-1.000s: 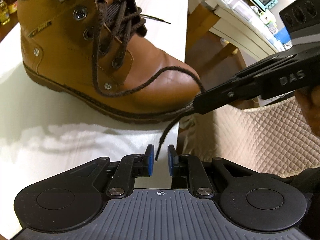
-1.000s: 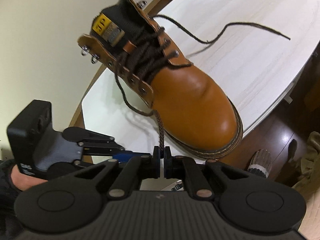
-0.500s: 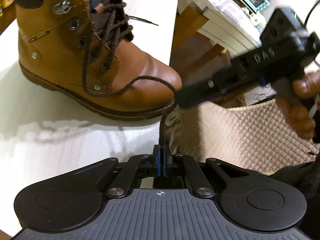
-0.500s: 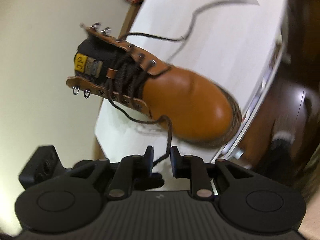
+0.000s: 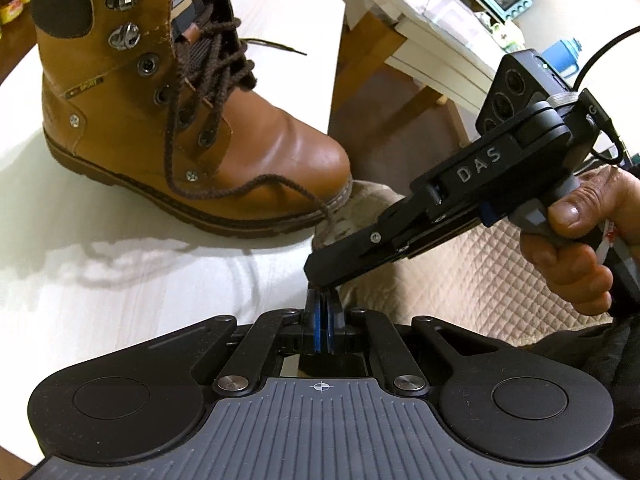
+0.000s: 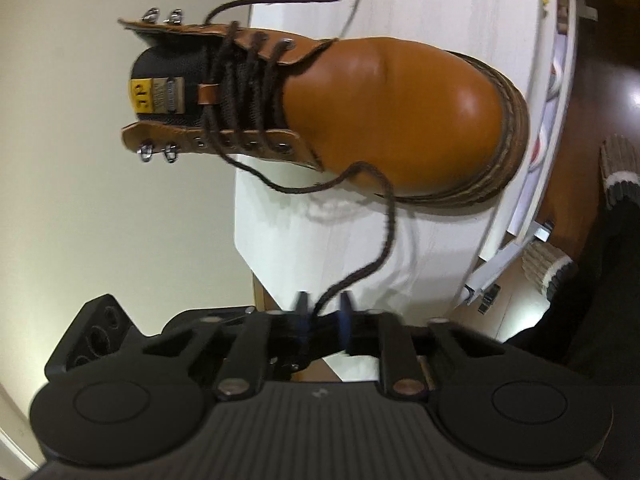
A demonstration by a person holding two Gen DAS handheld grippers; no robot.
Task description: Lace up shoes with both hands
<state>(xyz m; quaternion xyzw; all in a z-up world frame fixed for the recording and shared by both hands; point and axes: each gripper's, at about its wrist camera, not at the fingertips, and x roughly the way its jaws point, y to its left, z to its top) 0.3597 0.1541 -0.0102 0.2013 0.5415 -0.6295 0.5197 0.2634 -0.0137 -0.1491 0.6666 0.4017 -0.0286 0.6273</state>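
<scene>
A tan leather boot stands on the white table, partly laced with a dark brown lace. The lace's near end loops off the boot's side down to my left gripper, which is shut on it. My right gripper hovers right above the left fingertips; in its own view its jaws stand open around the lace. The boot appears sideways there. The other lace end trails across the table behind the boot.
A quilted beige cushion lies beyond the table's edge on the right. A second white table with a blue appliance stands at the back. Bottles stand at far left.
My left gripper closed on the lace end. My right gripper let go of the lace, opened, rolled sideways and came in just above the left fingertips.
</scene>
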